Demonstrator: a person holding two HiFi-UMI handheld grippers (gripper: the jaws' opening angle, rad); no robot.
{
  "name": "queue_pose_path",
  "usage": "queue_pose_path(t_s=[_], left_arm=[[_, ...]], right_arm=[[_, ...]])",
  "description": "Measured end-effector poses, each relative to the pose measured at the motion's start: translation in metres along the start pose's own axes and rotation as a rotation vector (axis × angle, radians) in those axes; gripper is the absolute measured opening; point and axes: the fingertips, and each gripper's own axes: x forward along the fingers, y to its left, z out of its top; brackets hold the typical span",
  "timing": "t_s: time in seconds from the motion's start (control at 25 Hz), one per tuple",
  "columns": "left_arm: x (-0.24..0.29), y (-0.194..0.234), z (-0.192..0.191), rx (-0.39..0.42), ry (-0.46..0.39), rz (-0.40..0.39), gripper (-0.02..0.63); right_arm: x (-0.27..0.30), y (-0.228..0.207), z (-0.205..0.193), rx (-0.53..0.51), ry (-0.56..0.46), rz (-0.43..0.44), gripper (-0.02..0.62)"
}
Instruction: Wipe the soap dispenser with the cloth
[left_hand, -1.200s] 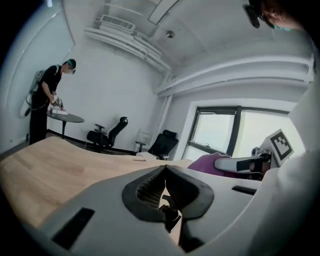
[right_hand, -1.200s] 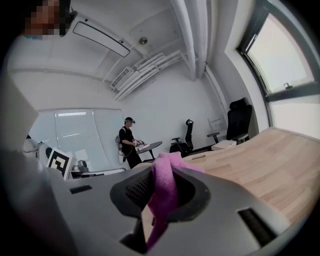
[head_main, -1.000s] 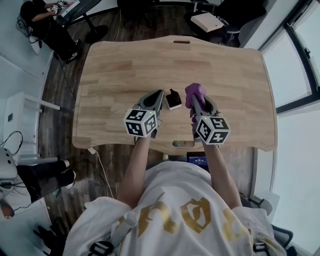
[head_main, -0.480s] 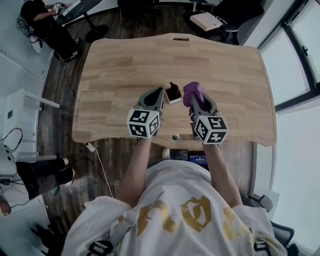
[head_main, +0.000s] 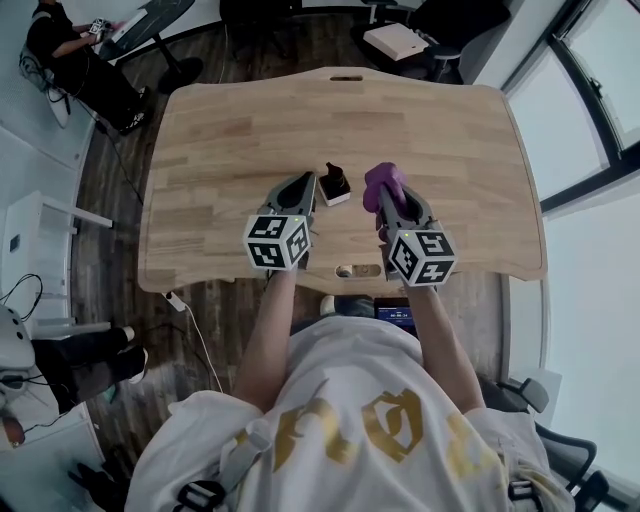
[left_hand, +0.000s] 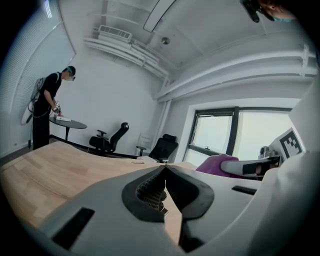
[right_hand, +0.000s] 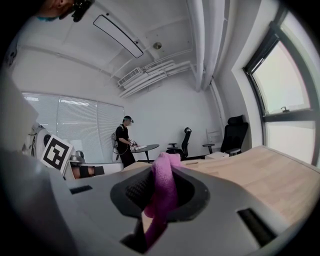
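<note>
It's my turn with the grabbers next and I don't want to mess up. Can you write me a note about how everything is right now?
Left gripper: shut, nothing in it, tip right beside the soap dispenser.
Right gripper: shut on the purple cloth, holding it up on the other side of the dispenser.
Things: the dispenser stands upright near the front of the wooden table, between the two grippers.
Done: the cloth is picked up and brought close.
Left: the cloth is not on the dispenser, so bring it over and wipe. Steadying the dispenser with the left gripper may help.
</note>
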Motion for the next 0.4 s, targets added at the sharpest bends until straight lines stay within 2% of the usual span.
queue_pose_path(t_s=[0.2, 0.4], left_arm=[[0.0065, -0.0122, -0.0013, 0.033, 0.009, -0.031, 0.009], [0.0049, -0.0049, -0.0023, 0.017, 0.008, -0.022, 0.009]], right_arm=[[-0.0080, -0.0115, -0.0016, 0.013, 0.000, -0.022, 0.052], [-0.0075, -0.0093, -0.0023, 0.048, -0.011, -0.005, 0.052]])
